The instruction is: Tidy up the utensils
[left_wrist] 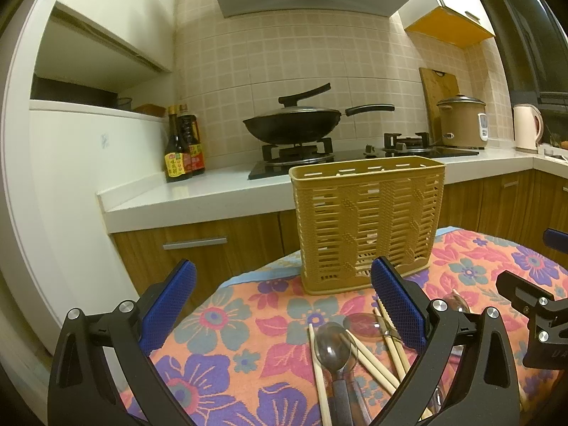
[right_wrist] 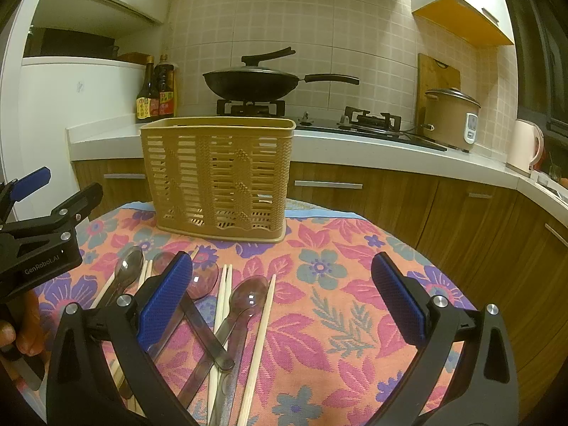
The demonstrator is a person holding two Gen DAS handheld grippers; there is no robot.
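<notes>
Spoons (right_wrist: 245,301) and chopsticks (right_wrist: 261,333) are lying crossed in a loose heap on the bench, just in front of the slotted caddy (right_wrist: 218,174) — none inside yet. You are holding the left tool (left_wrist: 284,305) and the right tool (right_wrist: 280,298) with fingers wide apart, gripping nothing. Closing on the tangle is risking dragging a neighbour along.
</notes>
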